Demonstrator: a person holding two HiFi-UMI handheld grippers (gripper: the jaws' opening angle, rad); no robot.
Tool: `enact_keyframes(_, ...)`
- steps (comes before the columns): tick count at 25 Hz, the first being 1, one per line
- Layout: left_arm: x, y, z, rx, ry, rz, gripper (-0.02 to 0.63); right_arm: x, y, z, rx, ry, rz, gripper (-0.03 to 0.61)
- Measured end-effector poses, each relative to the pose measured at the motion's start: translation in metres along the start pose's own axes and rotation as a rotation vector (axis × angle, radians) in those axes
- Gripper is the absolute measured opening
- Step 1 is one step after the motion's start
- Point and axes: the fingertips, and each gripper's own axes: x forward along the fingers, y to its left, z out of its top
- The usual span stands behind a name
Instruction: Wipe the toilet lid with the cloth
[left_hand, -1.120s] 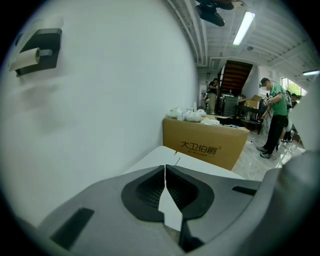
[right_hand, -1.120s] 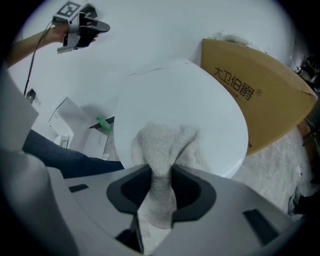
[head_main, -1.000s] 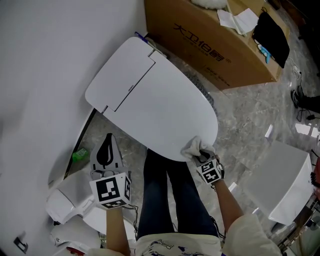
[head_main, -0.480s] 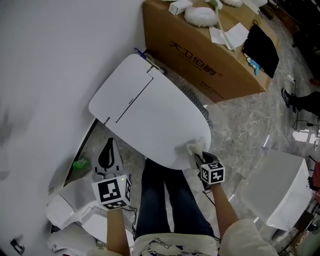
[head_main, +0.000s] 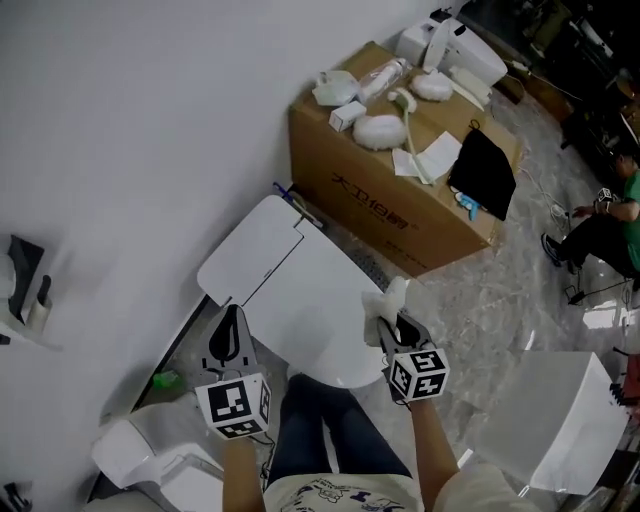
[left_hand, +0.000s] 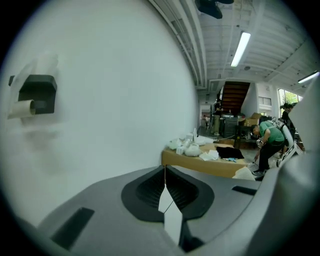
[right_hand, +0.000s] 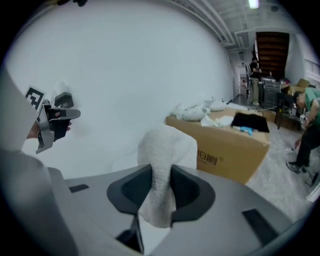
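The white toilet lid lies closed below me, with the flat tank cover behind it against the wall. My right gripper hovers over the lid's right front edge, shut on a white fluffy cloth. In the right gripper view the cloth stands up between the jaws of that gripper. My left gripper is held left of the lid, off it. Its jaws are closed together with nothing in them.
A cardboard box with white items and a black bag on top stands right of the toilet. A toilet-roll holder hangs on the wall at left. A white bin is at lower right, white fixtures at lower left. A person in green crouches far right.
The right gripper has lifted the cloth off the lid's front edge and moved up. Both grippers now point level at the wall, and the head view takes in more of the room.
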Motion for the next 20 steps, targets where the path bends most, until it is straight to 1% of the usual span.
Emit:
enact_keyframes(3,-0.013,-0.001,0.038,-0.002,-0.056,0.007,0.011,-0.016,0.019,0.071,-0.051,-0.119,0.004,0.106)
enact_keyframes(6,-0.027,0.001,0.077,0.008,-0.119,0.020,0.012,-0.038,0.038,0.136,-0.079,-0.241,0.013,0.106)
enact_keyframes(10,-0.048,0.010,0.126,0.020,-0.210,0.048,0.012,-0.069,0.063,0.207,-0.095,-0.389,0.027,0.106)
enact_keyframes(15,-0.080,0.024,0.180,0.020,-0.315,0.088,0.011,-0.104,0.096,0.266,-0.133,-0.523,0.057,0.106)
enact_keyframes(20,-0.109,0.030,0.209,0.033,-0.381,0.118,0.012,-0.134,0.120,0.297,-0.171,-0.612,0.062,0.106)
